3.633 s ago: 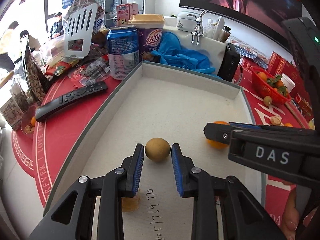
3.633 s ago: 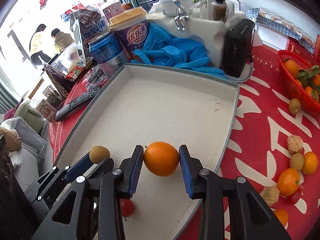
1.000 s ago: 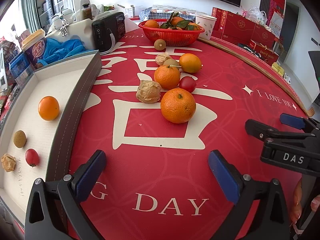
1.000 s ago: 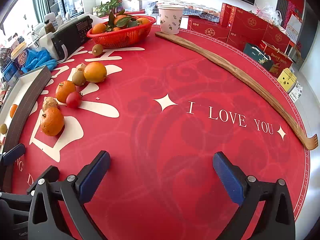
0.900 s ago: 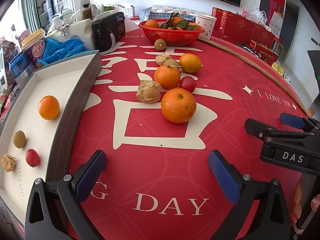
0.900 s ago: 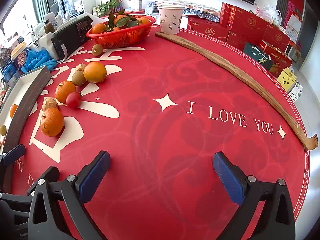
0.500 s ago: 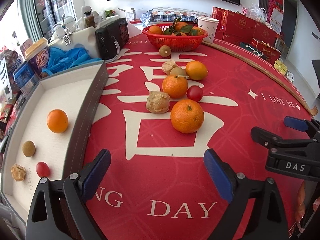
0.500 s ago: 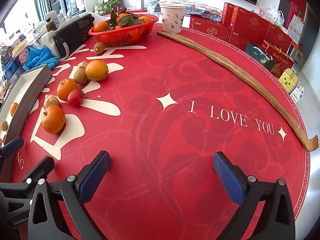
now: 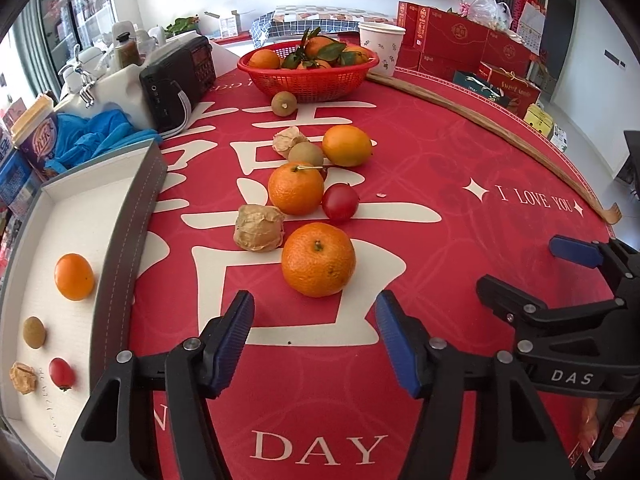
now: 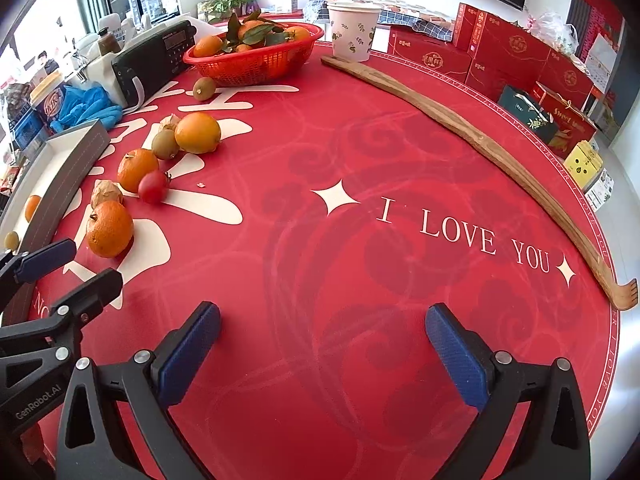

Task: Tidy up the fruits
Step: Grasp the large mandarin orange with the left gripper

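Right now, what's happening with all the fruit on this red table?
A person is sorting fruit into a white tray with two hand-held grippers. The tray already holds a small orange, a brown kiwi, a cherry tomato and a papery husk fruit. The left gripper, holding nothing, is closing its jaws just short of a bumpy orange mandarin. The right gripper hangs open over bare red tablecloth.

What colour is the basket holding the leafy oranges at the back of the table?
Bright red: the basket is plastic mesh, clearest in the left wrist view.
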